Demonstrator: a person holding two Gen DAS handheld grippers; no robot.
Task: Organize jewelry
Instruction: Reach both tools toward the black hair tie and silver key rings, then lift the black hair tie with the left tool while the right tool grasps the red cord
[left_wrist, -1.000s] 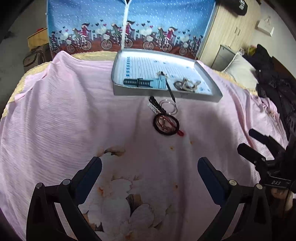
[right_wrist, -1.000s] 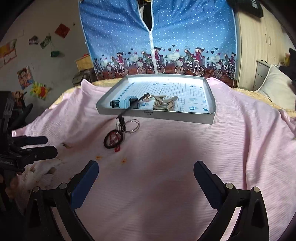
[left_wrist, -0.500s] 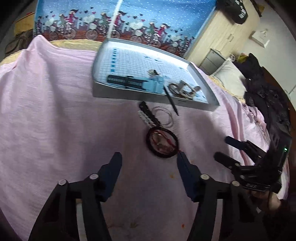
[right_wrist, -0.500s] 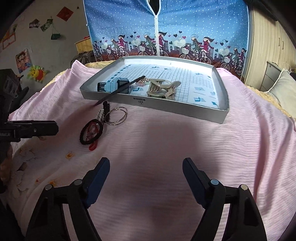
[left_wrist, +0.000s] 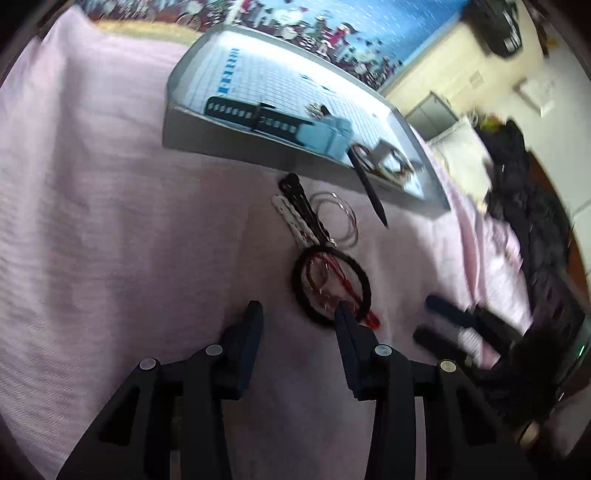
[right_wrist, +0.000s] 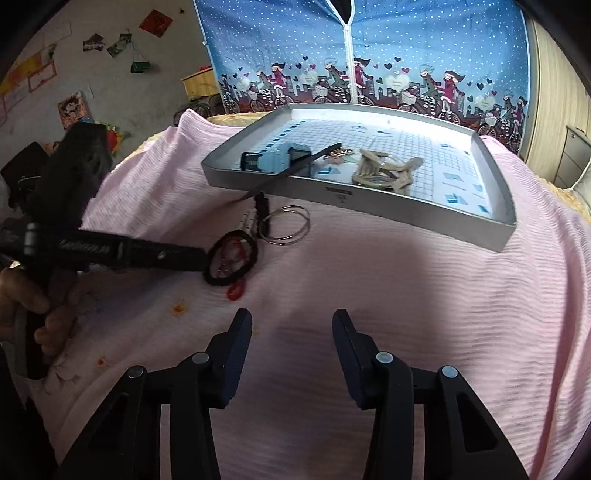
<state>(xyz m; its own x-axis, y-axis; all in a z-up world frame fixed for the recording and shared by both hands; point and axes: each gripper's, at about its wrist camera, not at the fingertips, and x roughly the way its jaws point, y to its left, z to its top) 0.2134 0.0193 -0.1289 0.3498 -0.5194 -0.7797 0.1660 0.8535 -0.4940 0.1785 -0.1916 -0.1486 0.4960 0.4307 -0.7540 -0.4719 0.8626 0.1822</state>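
Right now the left gripper (left_wrist: 297, 314), fingers apart and empty, sits just short of the black hair tie (left_wrist: 330, 286) at centre frame, below the tray (right_wrist: 424, 212). Thin red cord (left_wrist: 341, 275) and hoops (left_wrist: 338, 218) lie tangled around it, so a careless pinch might drag them along. Lower centre, the right gripper (right_wrist: 291, 325) is likewise spread, empty.

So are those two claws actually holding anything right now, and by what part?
Nothing is held. The left claw is open just short of the black hair tie on the pink cloth; the right claw is open over bare cloth.
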